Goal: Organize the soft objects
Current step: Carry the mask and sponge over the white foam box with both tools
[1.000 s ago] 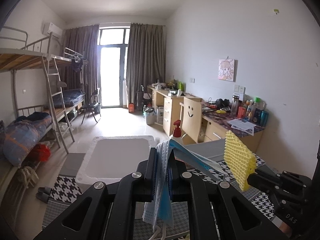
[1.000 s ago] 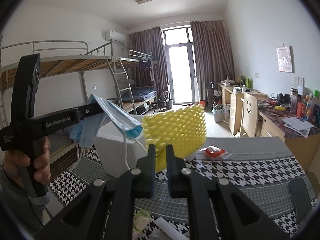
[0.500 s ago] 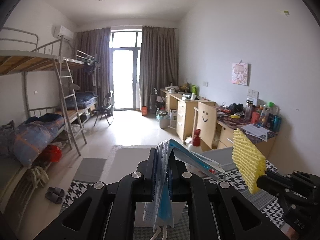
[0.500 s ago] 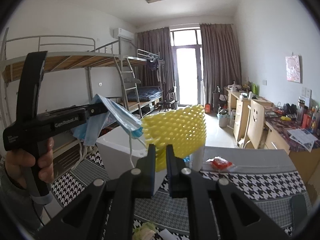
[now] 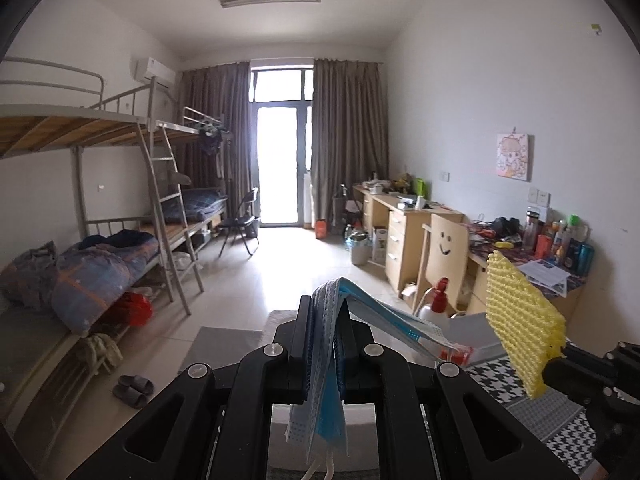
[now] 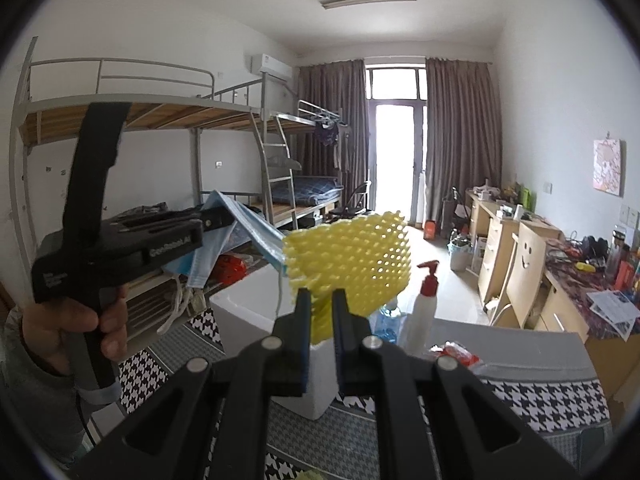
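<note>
Dorm room: two claws, one blue mask [image 5: 326,364], one yellow foam net [image 6: 352,256].

Only readable text: "GenRobot.AI" in pale letters on the side of the left hand-held gripper [image 6: 212,220], seen in right wrist view. A small label lower on its grip is too blurred to read. Chair back [image 6: 528,254] by the desk bears a drawn smiley face, no words. Bottle labels and papers on the desk: too small to read.
</note>
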Demonstrator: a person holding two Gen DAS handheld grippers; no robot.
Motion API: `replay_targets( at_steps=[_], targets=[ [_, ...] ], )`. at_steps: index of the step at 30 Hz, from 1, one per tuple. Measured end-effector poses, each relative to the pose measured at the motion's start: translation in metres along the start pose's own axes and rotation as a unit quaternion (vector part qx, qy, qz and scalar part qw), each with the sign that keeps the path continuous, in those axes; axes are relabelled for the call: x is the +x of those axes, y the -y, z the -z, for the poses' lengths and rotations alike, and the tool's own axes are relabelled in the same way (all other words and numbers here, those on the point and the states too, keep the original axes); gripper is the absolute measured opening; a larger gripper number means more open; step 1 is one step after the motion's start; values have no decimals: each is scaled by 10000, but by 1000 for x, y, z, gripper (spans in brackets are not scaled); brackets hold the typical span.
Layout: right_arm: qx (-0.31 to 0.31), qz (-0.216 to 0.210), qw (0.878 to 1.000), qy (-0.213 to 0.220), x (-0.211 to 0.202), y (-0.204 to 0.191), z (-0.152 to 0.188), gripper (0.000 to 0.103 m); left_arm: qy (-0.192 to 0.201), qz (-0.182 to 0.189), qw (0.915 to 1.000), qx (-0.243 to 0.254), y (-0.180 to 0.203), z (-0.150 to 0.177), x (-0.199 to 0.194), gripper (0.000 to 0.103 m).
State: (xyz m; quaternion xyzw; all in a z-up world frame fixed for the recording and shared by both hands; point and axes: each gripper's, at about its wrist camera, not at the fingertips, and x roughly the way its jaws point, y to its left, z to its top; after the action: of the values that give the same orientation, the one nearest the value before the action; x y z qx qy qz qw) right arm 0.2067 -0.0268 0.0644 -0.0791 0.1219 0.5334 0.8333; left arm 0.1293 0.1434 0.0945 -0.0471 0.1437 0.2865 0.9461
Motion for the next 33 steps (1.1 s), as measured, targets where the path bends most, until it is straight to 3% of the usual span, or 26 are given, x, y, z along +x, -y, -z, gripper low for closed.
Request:
replay_targets(
  at_steps=[19, 33],
  targets=[
    [-134, -116, 9996, -225, 50, -3, -12, 13, -187, -461, 9987, -81, -7, -5, 33, 10],
    [-187, -83, 9986, -483, 78, -1, -15, 13, -632, -273, 9976, -47, -5, -4, 72, 10]
  ],
)
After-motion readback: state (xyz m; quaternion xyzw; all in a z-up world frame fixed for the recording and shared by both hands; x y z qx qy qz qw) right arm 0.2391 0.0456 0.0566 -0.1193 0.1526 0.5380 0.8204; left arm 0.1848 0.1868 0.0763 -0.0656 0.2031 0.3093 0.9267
